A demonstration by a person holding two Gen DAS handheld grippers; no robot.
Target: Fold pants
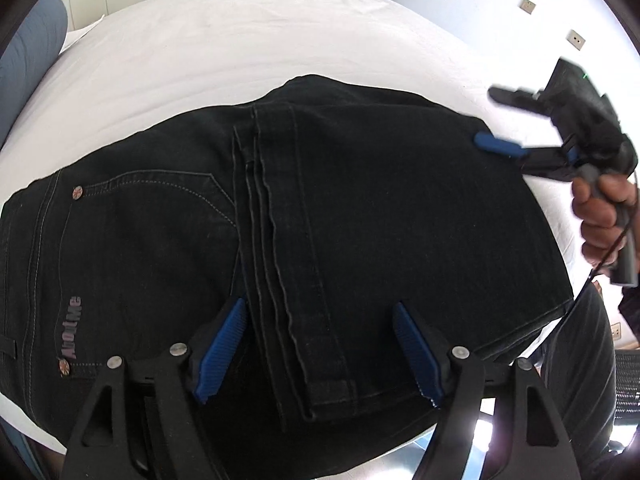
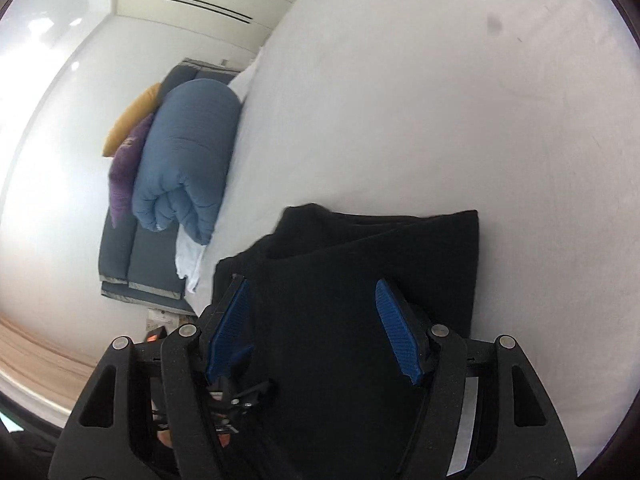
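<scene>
A white bed (image 1: 224, 40) is filling most of both views and is bearing the black pants (image 1: 320, 220), which are lying folded on the sheet near its front edge. The pants are showing a stitched back pocket (image 1: 160, 216) with rivets toward the left and a stack of hemmed leg ends (image 1: 288, 264) running down the middle. Beside the bed, a rolled blue duvet (image 2: 184, 160) is resting on a dark mat (image 2: 132, 264), with purple and mustard cushions behind it. The left gripper (image 1: 320, 352) is hovering just above the near edge of the pants, its jaws standing wide on either side of the leg hems and holding nothing. The right gripper (image 2: 316, 332) is hanging over the right part of the folded pants, its blue pads (image 2: 396, 332) likewise spread wide and gripping nothing.
</scene>
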